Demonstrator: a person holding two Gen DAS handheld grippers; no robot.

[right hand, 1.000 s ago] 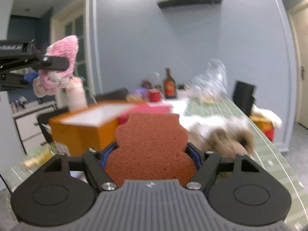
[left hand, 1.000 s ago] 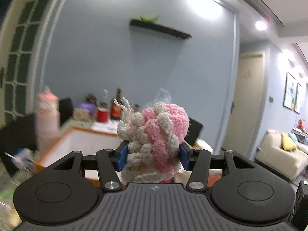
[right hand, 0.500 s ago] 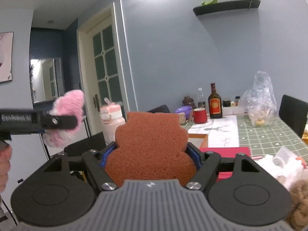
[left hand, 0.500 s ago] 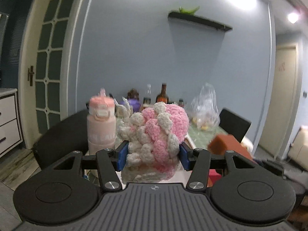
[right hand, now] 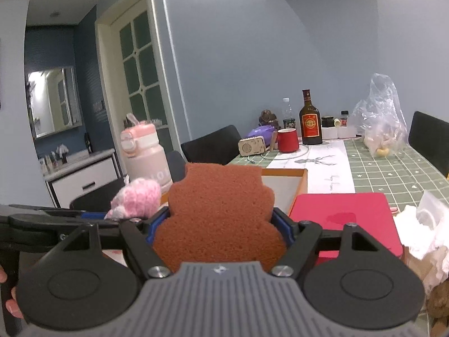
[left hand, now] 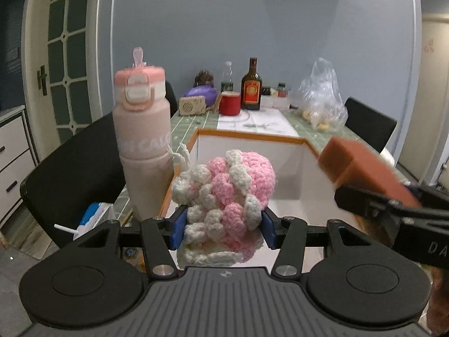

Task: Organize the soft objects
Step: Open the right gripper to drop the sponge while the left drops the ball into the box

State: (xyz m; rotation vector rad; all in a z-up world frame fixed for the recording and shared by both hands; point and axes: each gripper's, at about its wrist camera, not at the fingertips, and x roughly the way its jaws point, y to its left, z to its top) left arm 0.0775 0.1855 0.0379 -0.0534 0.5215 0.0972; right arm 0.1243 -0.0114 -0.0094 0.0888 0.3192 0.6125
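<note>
A green-checked table (right hand: 393, 168) carries an orange-rimmed white box (left hand: 283, 165), with a tall pink bottle (left hand: 143, 140) standing just beside its left wall and a red flat lid (right hand: 345, 219) to its right. The left tool (left hand: 223, 226) holds a pink and white crocheted toy (left hand: 224, 202) clamped between its blue pads above the box's near edge. The right tool (right hand: 220, 230) grips a brown bear-shaped sponge (right hand: 221, 213) upright, close beside the left one, in front of the box.
</note>
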